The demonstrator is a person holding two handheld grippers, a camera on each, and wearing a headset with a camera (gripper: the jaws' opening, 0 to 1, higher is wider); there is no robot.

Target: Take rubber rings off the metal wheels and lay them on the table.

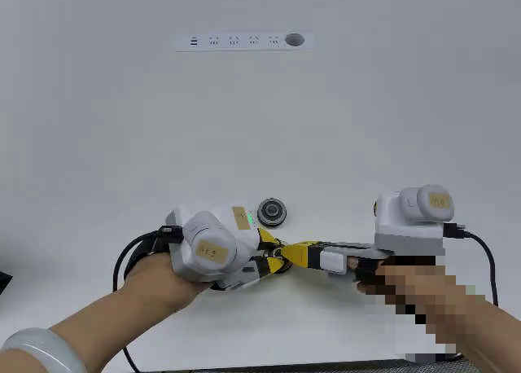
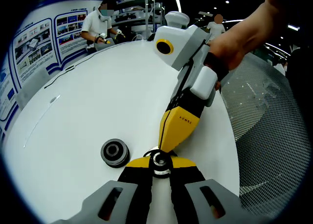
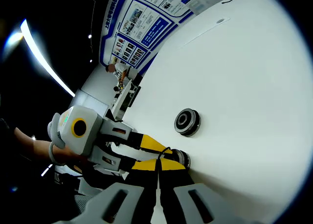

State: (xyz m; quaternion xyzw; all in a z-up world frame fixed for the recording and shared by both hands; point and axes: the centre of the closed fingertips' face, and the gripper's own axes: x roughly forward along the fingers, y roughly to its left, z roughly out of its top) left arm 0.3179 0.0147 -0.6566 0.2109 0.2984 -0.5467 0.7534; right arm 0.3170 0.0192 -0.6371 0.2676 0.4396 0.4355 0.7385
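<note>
Hiding between jaws: 1 wheel [image 2: 160, 160]

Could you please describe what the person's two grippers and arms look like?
Both the left gripper and the right gripper have rounded white housings with a tan label, grey bodies and black jaws tipped in yellow. A black cable trails from each. The left wrist wears a pale bangle; the forearms are bare of sleeves.
</note>
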